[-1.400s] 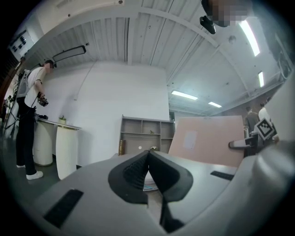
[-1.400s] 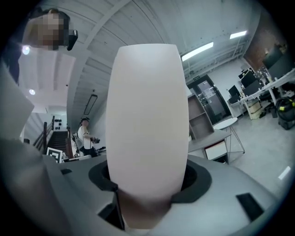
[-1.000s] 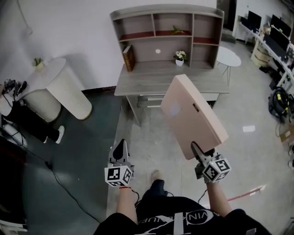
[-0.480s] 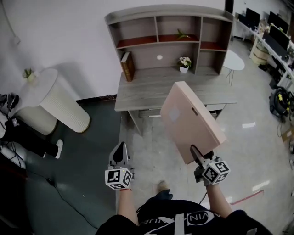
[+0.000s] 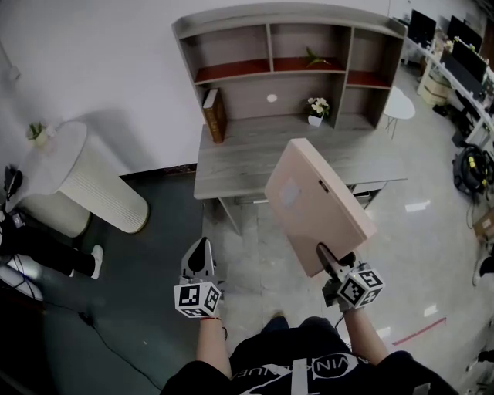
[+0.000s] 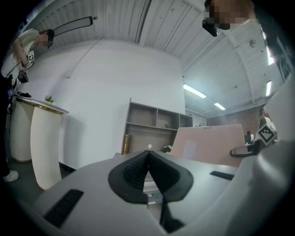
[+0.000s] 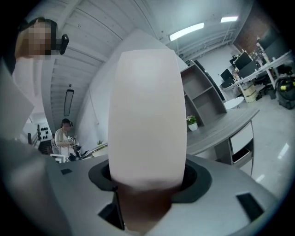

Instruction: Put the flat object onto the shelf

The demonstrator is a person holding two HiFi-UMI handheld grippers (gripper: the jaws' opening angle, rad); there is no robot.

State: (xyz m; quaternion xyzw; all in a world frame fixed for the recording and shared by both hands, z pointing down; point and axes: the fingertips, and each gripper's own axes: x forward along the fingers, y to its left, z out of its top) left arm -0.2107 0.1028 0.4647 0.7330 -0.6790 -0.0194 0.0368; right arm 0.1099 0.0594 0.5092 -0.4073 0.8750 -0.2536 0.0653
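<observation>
Closest in, the left hand-held gripper (image 5: 201, 247) points forward over the floor with its jaws pressed together and nothing between them; its own view shows the dark pads (image 6: 138, 170) meeting at the tip. Beside it, the right hand-held gripper (image 5: 330, 264) is clamped on the near edge of the flat object (image 5: 316, 202), a pale pinkish board that rises from the jaws and tilts forward. In the right gripper view the board's edge (image 7: 147, 115) fills the gap between the jaws. The board is in the air, short of the grey surface (image 5: 247, 158), and in the head view its far corner overlaps that surface's front edge.

At the back of the surface stands the shelf (image 5: 285, 13), with open compartments against the white wall. A book (image 5: 214, 114) leans at its left side, a small pot of flowers (image 5: 316, 109) sits towards the right, and a green sprig (image 5: 312, 56) lies in an upper compartment.
</observation>
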